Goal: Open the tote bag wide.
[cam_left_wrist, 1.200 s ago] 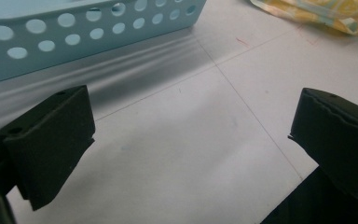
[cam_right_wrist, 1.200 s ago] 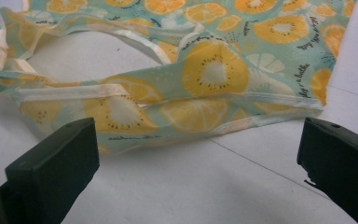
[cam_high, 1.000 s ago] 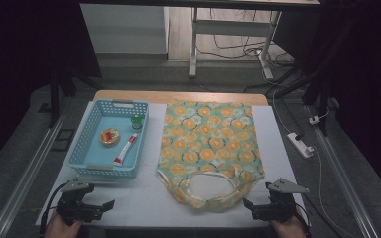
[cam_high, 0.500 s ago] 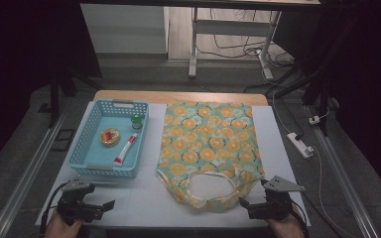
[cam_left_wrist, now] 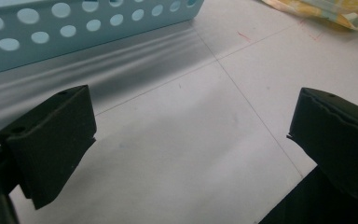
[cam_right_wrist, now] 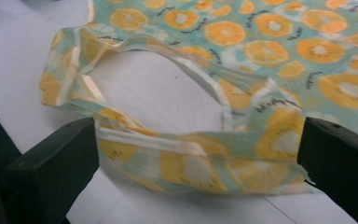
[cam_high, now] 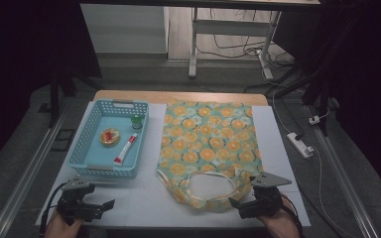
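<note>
I am lining up the right gripper (cam_high: 239, 204) on the near handle of the orange-print tote bag (cam_high: 209, 144), which is lying flat on the white tabletop (cam_high: 144, 198) just right of the blue basket (cam_high: 87, 148). In the right gripper view the jaws are standing wide apart, one on each side of the handle loop (cam_right_wrist: 186, 154), with the folded strap lying between them but not yet pinched. So I judge this as the approach step: I am reaching for the bag's handle, and no grasp is made.

The left gripper (cam_high: 104, 204) is hovering low over bare tabletop near the front edge, just in front of the basket; its jaws are also spread open and holding nothing, as the left gripper view shows, with the basket's perforated wall (cam_left_wrist: 74, 28) ahead of it. Inside the basket I am seeing a tube (cam_high: 125, 149), a small round tin (cam_high: 109, 136) and a little green-capped bottle (cam_high: 137, 121), all untouched.

The next move, as I judge it, calls for easing the right gripper slightly forward and down so both layers of strap sit squarely between the pads, then closing. The fabric is limp and rumpled here, so I am expecting it to slide or bunch if I close too shallow. The left gripper will likely need to cross toward the other handle to open the bag's mouth.
</note>
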